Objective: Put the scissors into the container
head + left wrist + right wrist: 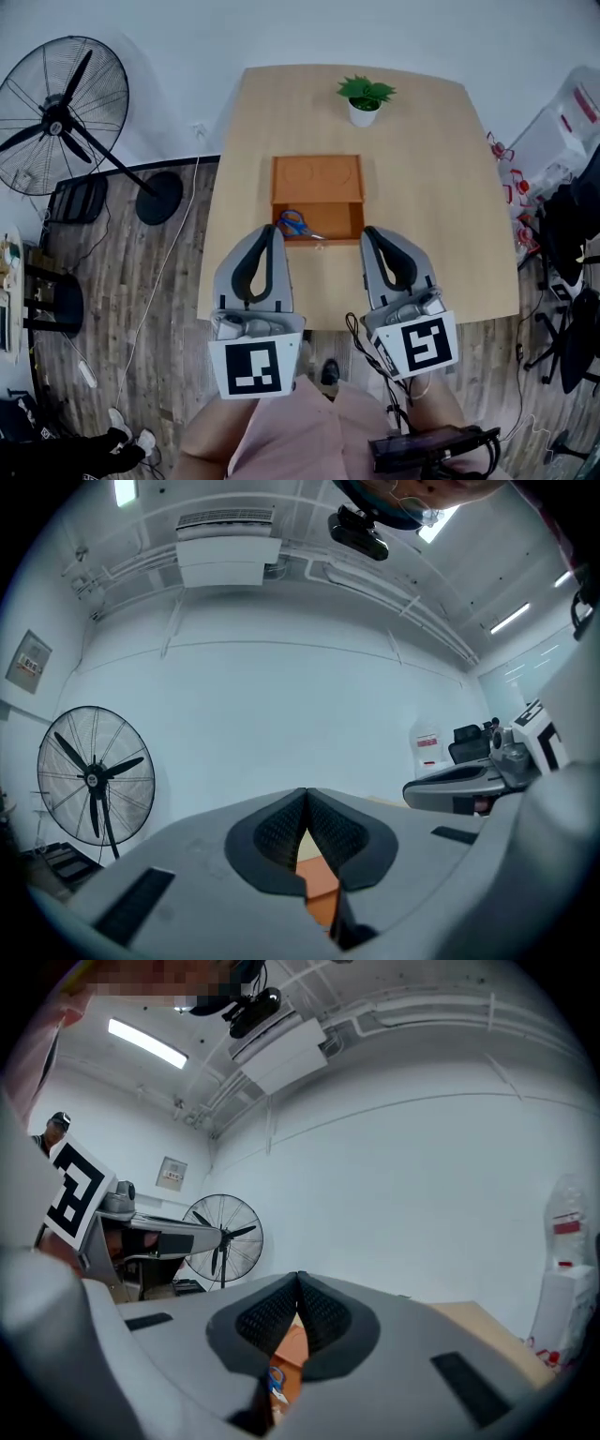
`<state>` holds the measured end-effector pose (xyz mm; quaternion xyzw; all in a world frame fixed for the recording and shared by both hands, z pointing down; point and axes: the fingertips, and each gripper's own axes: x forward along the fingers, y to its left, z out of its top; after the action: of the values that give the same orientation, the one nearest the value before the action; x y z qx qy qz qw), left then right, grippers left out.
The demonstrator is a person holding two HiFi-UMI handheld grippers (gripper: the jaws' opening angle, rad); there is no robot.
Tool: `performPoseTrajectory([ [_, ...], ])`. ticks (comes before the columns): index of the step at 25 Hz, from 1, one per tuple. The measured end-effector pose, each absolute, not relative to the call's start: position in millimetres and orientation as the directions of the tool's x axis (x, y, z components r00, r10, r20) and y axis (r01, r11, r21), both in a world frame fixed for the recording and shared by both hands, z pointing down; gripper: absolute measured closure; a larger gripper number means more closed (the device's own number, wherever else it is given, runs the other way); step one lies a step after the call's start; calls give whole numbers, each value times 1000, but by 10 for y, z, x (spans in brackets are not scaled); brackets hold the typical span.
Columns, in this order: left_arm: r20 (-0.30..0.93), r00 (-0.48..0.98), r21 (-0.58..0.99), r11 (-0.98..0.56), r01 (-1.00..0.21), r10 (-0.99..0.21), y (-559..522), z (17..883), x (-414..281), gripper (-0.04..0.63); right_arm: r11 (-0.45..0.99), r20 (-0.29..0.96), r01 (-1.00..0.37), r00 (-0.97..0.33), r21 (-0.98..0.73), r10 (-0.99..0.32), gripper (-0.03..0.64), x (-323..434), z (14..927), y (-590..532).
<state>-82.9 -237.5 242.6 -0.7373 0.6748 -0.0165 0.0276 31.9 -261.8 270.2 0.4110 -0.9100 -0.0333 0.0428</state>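
Blue-handled scissors (294, 223) lie inside the orange container (319, 178) on the surface (431, 187), so likely the left gripper (274, 231) and right gripper (367, 232) hover near it, closed and empty.

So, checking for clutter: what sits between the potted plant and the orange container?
Nothing; in the head view only bare table separates the potted plant from the orange container.

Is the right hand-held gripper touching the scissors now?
Apart. The head view shows the right hand-held gripper at the right edge of the box and the scissors at its left, with bare floor between.
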Motion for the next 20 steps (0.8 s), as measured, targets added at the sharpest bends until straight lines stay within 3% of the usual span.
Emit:
performPoseTrajectory([
  [20,-79,130,-100,-122,-988,-988,-1970,2109,-391,591,640,-24,-754,-650,148,-760,617,618,2327,-2202],
])
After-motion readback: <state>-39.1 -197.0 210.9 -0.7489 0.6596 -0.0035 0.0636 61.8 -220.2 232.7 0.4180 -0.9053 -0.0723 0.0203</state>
